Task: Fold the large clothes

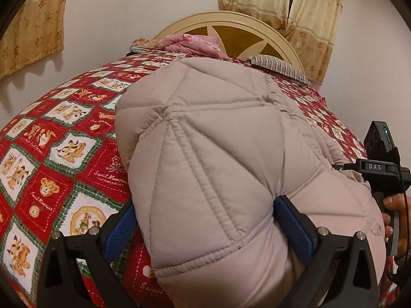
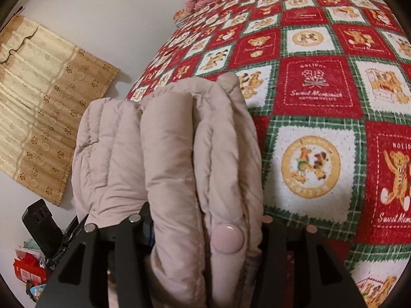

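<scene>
In the left wrist view, a puffy, quilted beige padded jacket [image 1: 205, 138] lay folded into a thick bundle on a bed covered by a red, white and green teddy-bear patchwork quilt [image 1: 51, 154], the cream and brown wooden headboard [image 1: 231, 25] and a crumpled pink cloth [image 1: 190, 43] beyond it. The fold looked close to finished, with the bulk gathered and little left, at a guess, but letting go and tidying the edges. The left gripper [image 1: 205, 218] stood spread wide, its blue pads [image 1: 292, 225] flanking the near end of the jacket; the right-hand pad touched the fabric while the left-hand one sat at the bundle's edge, so no firm pinch showed. A hand [image 1: 393, 215] held the other black tool at the right edge. In the right wrist view, the same jacket [image 2: 167, 148] showed as stacked padded layers with a pale pink snap button [image 2: 227, 238] nearest the lens, resting at the quilt's [image 2: 321, 89] edge beside a white wall with a gold patterned curtain [image 2: 38, 97]. The right gripper [image 2: 203, 231] stood partly open with the layers filling the gap between its black fingers; whether its pads pressed the fabric could not be told, since cloth hid them.
</scene>
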